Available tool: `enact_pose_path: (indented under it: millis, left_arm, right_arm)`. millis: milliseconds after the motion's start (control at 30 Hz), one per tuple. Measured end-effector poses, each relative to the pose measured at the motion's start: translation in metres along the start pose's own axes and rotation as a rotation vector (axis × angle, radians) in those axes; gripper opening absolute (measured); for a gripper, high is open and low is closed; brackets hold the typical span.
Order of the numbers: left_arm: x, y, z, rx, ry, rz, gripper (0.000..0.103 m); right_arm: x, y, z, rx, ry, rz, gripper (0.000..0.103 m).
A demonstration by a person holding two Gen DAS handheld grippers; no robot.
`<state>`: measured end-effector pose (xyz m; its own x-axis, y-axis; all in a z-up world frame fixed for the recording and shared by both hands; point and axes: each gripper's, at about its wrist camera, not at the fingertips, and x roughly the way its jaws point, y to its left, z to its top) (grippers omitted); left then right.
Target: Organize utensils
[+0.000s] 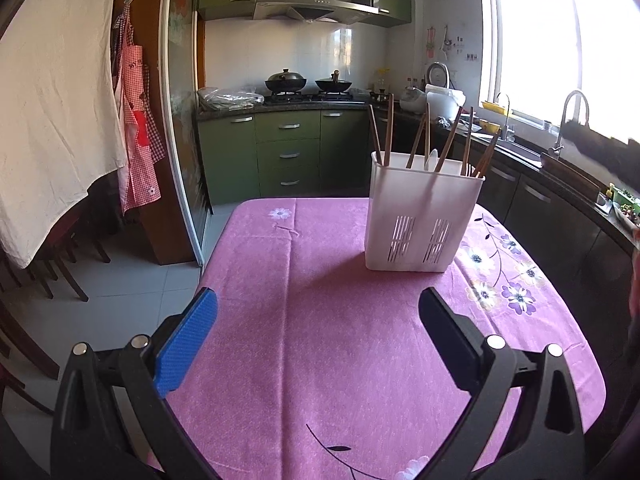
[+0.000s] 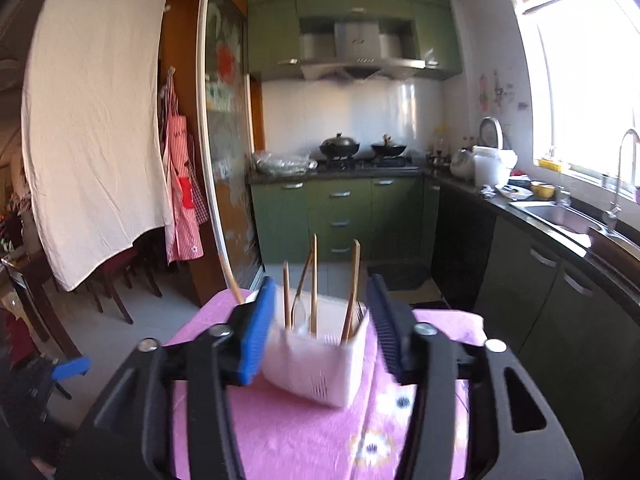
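Observation:
A white slotted utensil holder (image 1: 420,216) stands on the pink flowered tablecloth (image 1: 320,260), right of the middle. Several brown chopsticks (image 1: 450,140) and a white spoon (image 1: 431,160) stick up out of it. My left gripper (image 1: 318,320) hovers low over the cloth in front of the holder, open and empty. In the right wrist view the holder (image 2: 316,364) appears blurred just beyond my right gripper (image 2: 321,292), which is open above it. Its blue pads (image 2: 256,332) touch nothing. Chopsticks (image 2: 314,280) rise between the fingertips; one leans out to the left.
The table ends close behind the holder, with tiled floor and green kitchen cabinets (image 1: 288,152) beyond. A dark counter with a sink (image 2: 560,216) runs along the right. A white cloth (image 1: 52,112) hangs at the left over wooden chairs. A dark blurred shape (image 1: 600,148) crosses the upper right.

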<state>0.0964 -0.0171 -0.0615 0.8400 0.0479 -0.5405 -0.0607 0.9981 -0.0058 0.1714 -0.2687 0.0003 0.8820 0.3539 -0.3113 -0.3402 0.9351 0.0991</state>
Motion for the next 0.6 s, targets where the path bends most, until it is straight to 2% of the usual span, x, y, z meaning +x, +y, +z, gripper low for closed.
enact_pose_path:
  millis: [33,67,133,300,500,600]
  left_arm:
    - [-0.002,0.001,-0.002,-0.001,0.002,0.003,0.096]
    - [-0.003,0.001,-0.005,0.002,0.002,0.01,0.096]
    - [-0.007,0.002,-0.008,0.004,-0.001,0.023,0.096]
    - [-0.02,0.005,-0.016,-0.009,-0.007,0.02,0.096]
    - [-0.04,0.007,-0.023,-0.013,-0.034,0.03,0.096]
    - [-0.046,0.01,-0.024,-0.021,-0.034,0.03,0.096]
  right_arm:
    - [-0.011,0.0,-0.01,0.01,-0.005,-0.002,0.077]
    - [-0.023,0.0,-0.027,0.011,0.0,-0.008,0.08]
    - [-0.043,0.003,-0.054,0.005,0.006,-0.036,0.097]
    - [-0.078,0.003,-0.105,0.042,0.021,-0.08,0.099]
    - [-0.096,0.007,-0.125,0.048,0.008,-0.102,0.099]
    - [-0.098,0.009,-0.124,0.047,0.005,-0.11,0.099]
